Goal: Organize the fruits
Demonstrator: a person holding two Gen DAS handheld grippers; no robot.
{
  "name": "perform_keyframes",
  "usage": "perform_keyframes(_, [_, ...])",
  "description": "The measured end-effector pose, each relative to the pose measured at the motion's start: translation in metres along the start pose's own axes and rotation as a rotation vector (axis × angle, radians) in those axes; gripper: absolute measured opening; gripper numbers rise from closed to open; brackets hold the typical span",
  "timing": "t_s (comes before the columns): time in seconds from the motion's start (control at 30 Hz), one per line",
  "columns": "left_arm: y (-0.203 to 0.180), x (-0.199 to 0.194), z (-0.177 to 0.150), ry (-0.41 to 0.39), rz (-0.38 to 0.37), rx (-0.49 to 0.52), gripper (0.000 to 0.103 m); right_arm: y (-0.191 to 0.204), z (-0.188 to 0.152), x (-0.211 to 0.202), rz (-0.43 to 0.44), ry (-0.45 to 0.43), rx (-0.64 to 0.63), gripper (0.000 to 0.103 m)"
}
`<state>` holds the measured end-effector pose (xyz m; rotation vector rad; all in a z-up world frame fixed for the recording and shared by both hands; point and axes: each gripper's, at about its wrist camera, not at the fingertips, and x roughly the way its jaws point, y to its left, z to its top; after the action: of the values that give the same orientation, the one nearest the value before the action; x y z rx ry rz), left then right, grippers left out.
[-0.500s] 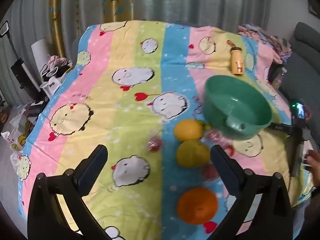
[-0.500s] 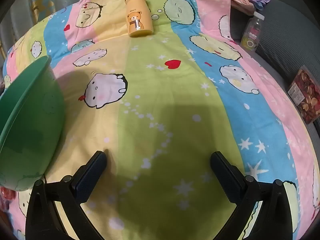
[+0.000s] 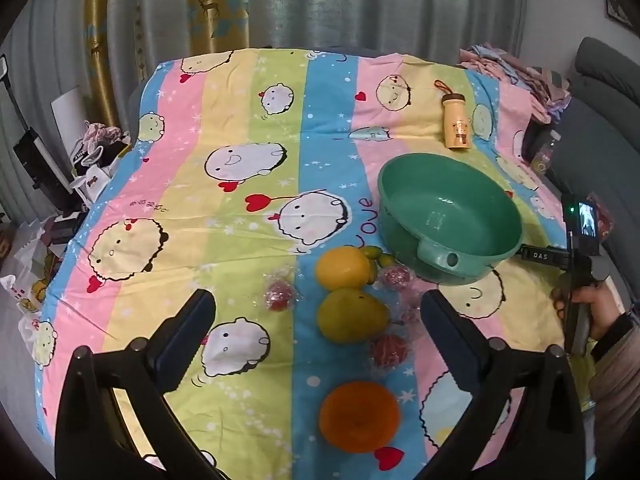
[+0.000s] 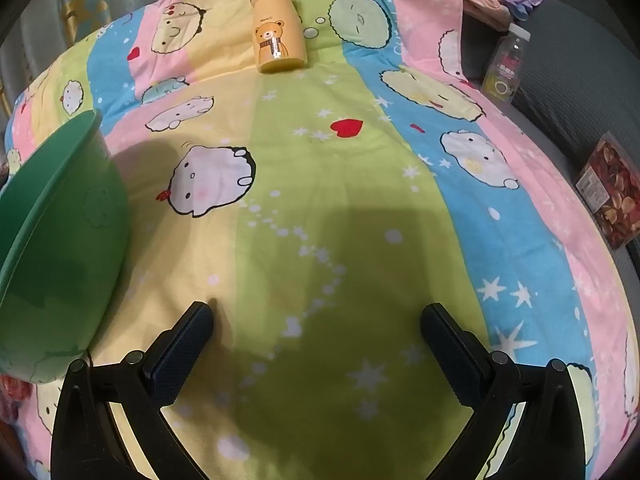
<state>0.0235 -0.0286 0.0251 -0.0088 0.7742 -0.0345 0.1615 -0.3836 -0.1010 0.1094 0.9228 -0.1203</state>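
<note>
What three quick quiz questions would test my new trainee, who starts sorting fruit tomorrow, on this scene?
1. True or false: the green bowl already holds fruit.
2. Which fruit lies nearest the left tongs: A orange, B pear, C lemon?
3. Fill in: the yellow bear bottle lies on its ____.

Key: 1 false; 2 B; 3 side.

Lemon (image 3: pixel 343 267), pear (image 3: pixel 351 315), orange (image 3: pixel 359 416) lie in line left of the bowl (image 3: pixel 450 216).
</note>
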Motion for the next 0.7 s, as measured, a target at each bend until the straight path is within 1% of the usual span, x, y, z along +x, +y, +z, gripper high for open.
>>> perform_keyframes(0.03, [0.001,-0.002,0.001,-0.004,0.001,-0.005,0.103,0.0,-0.002,-0.005,-0.002,-0.01,0.026,0.103])
perform_keyframes(0.07, [0.001,-0.004,0.001,-0.013,0.004,-0.01,0.103,0.001,-0.008,-0.02,0.015,-0.043,0.051,0.103])
perform_keyframes(0.13, [0.002,-0.008,0.004,-0.029,0.001,-0.016,0.103,0.009,-0.021,-0.054,0.07,-0.104,0.05,0.103])
perform_keyframes(0.2, [0.005,-0.012,0.0,-0.054,0.001,-0.03,0.103,0.023,-0.033,-0.09,0.113,-0.148,0.006,0.103])
perform_keyframes(0.27, [0.007,-0.015,0.0,-0.055,0.002,-0.044,0.103,0.045,-0.044,-0.126,0.153,-0.175,-0.059,0.103])
perform_keyframes(0.37, [0.008,-0.021,-0.001,-0.052,0.008,-0.059,0.103,0.083,-0.057,-0.163,0.227,-0.197,-0.18,0.103])
perform_keyframes(0.47, [0.009,-0.03,-0.002,-0.052,0.023,-0.061,0.103,0.123,-0.064,-0.19,0.308,-0.211,-0.291,0.103])
perform_keyframes(0.6, [0.014,-0.044,-0.005,-0.067,0.007,-0.073,0.103,0.163,-0.072,-0.208,0.383,-0.221,-0.377,0.103])
perform_keyframes(0.7, [0.018,-0.051,-0.005,-0.073,0.0,-0.08,0.103,0.183,-0.077,-0.217,0.42,-0.226,-0.403,0.103])
